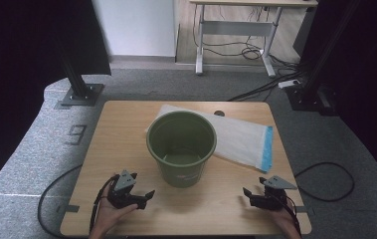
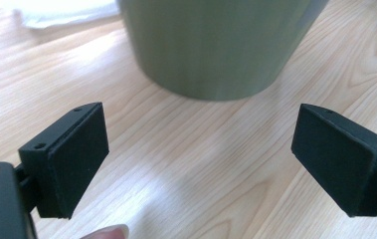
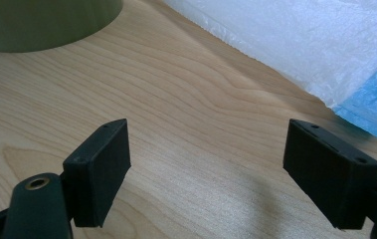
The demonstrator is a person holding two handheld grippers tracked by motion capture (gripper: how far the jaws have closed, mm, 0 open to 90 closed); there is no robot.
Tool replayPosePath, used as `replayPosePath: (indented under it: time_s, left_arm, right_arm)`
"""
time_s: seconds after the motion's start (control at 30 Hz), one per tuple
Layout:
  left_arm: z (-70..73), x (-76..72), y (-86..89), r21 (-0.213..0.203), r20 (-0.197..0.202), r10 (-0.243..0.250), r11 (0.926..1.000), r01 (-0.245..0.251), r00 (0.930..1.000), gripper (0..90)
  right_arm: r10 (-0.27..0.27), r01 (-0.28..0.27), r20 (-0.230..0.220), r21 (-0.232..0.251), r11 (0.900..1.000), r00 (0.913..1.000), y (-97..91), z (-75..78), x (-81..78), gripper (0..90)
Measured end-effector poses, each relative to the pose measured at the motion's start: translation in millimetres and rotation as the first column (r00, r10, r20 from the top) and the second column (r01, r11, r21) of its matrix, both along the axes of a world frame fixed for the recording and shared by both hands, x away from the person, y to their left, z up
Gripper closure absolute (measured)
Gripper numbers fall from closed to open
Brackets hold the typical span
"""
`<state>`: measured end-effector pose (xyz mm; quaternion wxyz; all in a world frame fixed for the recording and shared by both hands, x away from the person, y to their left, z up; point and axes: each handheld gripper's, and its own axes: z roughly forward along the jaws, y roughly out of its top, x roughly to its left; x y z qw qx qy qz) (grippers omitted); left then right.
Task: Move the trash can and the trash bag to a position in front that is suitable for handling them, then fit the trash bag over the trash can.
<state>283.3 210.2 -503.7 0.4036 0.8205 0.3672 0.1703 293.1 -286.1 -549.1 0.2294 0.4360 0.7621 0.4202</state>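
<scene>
bucket (image 1: 181, 147): green, upright at table (image 1: 126, 129) centre, mouth up; inside looks empty
bag (image 1: 240, 137): white plastic, flat behind and right of bucket, partly under it; long axis runs left-far to right-near, blue end at right
left gripper (image 1: 141, 191): near-left of bucket, jaws wide, gripping nothing
right gripper (image 1: 254, 189): near-right, jaws wide, gripping nothing, just short of bag

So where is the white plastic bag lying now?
In the high view the white plastic bag lies flat on the table, far right of centre, partly behind the green bucket, its blue edge toward the right side.
</scene>
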Motion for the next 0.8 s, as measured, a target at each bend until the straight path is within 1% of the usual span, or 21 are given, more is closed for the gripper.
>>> replayPosePath:
  time_s: [0.03,0.13,0.17,0.4,0.43,0.47,0.5,0.6,0.67,0.7,0.73,0.8]
  left_arm:
    - [-1.0,-0.8,4.4,-0.012,-0.003,0.009,0.9999,-0.009,1.0,7.6]
    - [-2.0,-1.5,7.9,-0.01,-0.004,0.019,0.9998,-0.019,0.9998,7.6]
    - [-3.7,-1.3,10.6,-0.012,-0.01,0.027,0.9996,-0.027,0.9996,7.6]
    - [-6.5,-1.0,13.4,-0.006,-0.012,0.042,0.9991,-0.042,0.9991,7.6]
    - [-7.2,-1.0,14.0,-0.008,-0.013,0.043,0.999,-0.043,0.999,7.6]
    - [-7.2,-1.0,14.0,-0.008,-0.013,0.043,0.999,-0.043,0.999,7.6]
    - [-7.7,-1.1,14.2,-0.009,-0.014,0.044,0.999,-0.044,0.9989,7.6]
    - [-10.4,-0.9,14.5,-0.005,-0.02,0.048,0.9988,-0.048,0.9986,7.7]
    - [-13.0,-0.6,14.6,0.002,-0.025,0.051,0.9987,-0.051,0.9984,7.8]
    - [-15.4,-1.2,14.8,0.005,-0.029,0.062,0.9981,-0.062,0.9977,7.8]
    - [-15.4,-1.2,14.8,0.005,-0.029,0.062,0.9981,-0.062,0.9977,8.0]
    - [-16.1,-3.3,15.8,0.0,-0.027,0.074,0.9973,-0.074,0.9969,8.0]
  right_arm:
    - [-0.002,0.002,0.002,-0.007,1.0,1.0,0.3,-0.2,-0.3,18.1]
    - [-0.003,0.003,0.001,-0.011,0.9999,1.0,0.1,-0.3,0.0,18.1]
    - [-0.005,0.005,0.003,-0.009,0.9999,1.0,-0.4,0.3,0.5,18.1]
    - [-0.024,0.024,0.022,-0.004,0.9997,0.9995,-0.9,4.4,0.8,18.1]
    - [-0.028,0.028,0.034,-0.003,0.9996,0.999,-0.4,6.6,2.9,18.1]
    - [-0.028,0.028,0.034,-0.003,0.9996,0.999,-0.4,6.6,2.9,18.1]
    - [-0.035,0.035,0.042,-0.008,0.9994,0.9985,0.8,8.8,6.4,18.1]
    - [-0.037,0.038,0.048,-0.005,0.9993,0.9982,2.6,11.2,10.8,18.1]
    - [-0.029,0.029,0.056,-0.014,0.9995,0.998,8.0,15.7,19.2,18.3]
    - [-0.026,0.027,0.06,-0.022,0.9994,0.9979,10.5,17.1,22.4,18.4]
    - [-0.026,0.027,0.06,-0.022,0.9994,0.9979,10.5,17.1,22.4,18.4]
    - [-0.014,0.017,0.056,-0.04,0.9991,0.9983,18.2,19.5,34.3,18.5]
